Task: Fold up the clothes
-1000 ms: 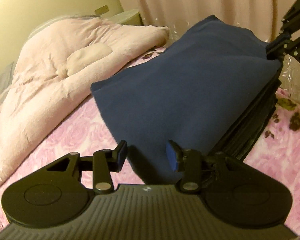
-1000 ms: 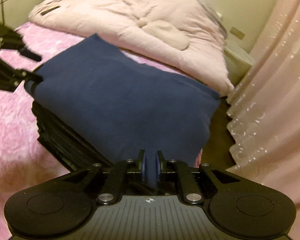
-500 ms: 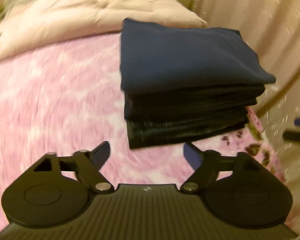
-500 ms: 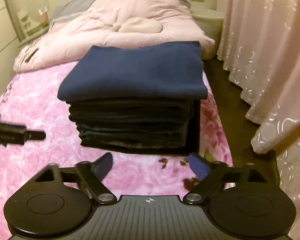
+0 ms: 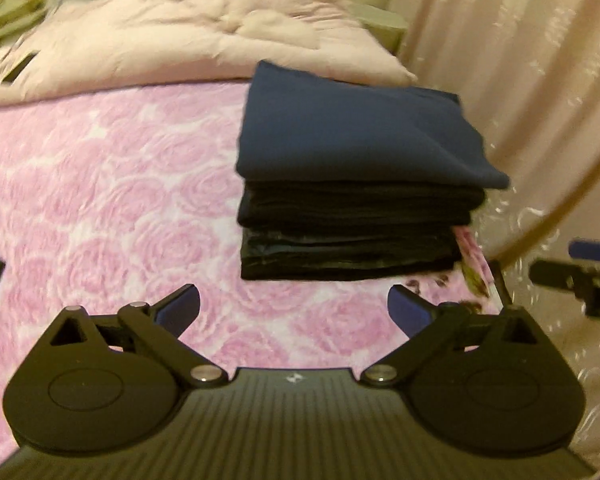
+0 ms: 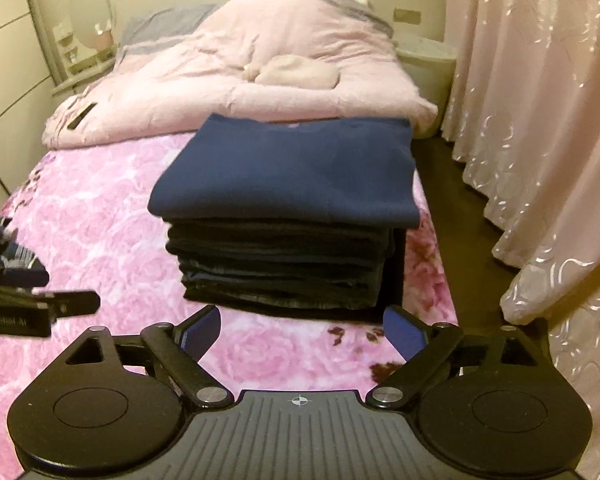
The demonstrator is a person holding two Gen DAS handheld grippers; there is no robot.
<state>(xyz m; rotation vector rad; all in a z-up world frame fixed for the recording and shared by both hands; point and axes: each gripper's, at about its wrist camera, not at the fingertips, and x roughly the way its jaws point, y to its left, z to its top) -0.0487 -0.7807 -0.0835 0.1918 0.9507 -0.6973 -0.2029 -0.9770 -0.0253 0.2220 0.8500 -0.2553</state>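
Note:
A folded navy garment [image 5: 352, 132] [image 6: 292, 172] lies on top of a stack of several folded dark clothes [image 5: 352, 240] [image 6: 284, 268] on the pink rose bedspread [image 5: 108, 184] [image 6: 96, 208]. My left gripper [image 5: 294, 310] is open and empty, held back in front of the stack. My right gripper [image 6: 300, 330] is open and empty, also just short of the stack. The right gripper shows at the right edge of the left wrist view [image 5: 580, 272]; the left gripper shows at the left edge of the right wrist view [image 6: 32, 304].
A bunched pale pink duvet [image 5: 188, 28] [image 6: 252, 72] lies behind the stack at the head of the bed. Pink curtains [image 5: 520, 60] [image 6: 540, 120] hang on the right, with dark floor [image 6: 460, 208] between bed and curtain. A white bedside unit [image 6: 428, 60] stands by the wall.
Both grippers let go of the navy garment, opened wide and pulled back from the stack. The garment now lies flat on top of the pile.

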